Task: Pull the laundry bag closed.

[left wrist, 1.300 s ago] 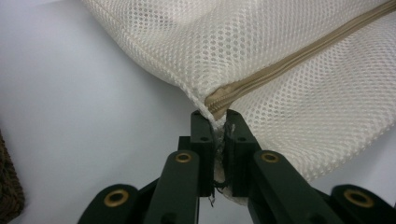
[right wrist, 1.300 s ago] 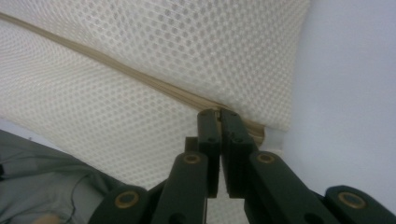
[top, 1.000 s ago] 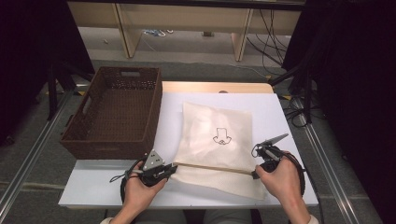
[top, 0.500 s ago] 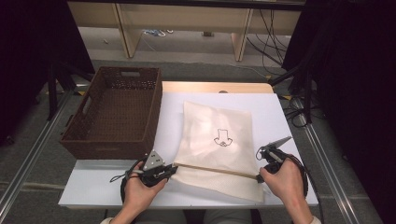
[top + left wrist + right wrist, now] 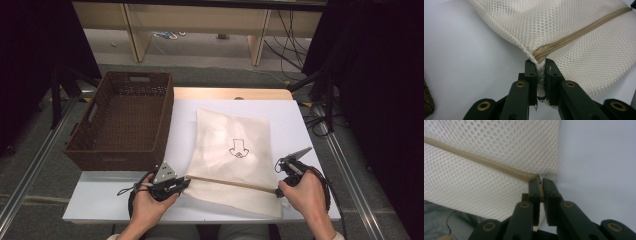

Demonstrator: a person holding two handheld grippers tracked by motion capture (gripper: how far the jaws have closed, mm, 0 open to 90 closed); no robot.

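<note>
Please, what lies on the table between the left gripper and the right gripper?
In the high view, the mesh bag's tan zipper runs straight from the left gripper to the right gripper.

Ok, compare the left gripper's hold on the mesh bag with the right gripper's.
The left gripper pinches the mesh bag at the zipper's left end, bunching mesh fabric between its jaws. The right gripper pinches the zipper's right end, at the bag's corner, with tan zipper material between its jaws. Both sets of jaws have just been opening slightly, yet both hold the bag on the white table.
</note>
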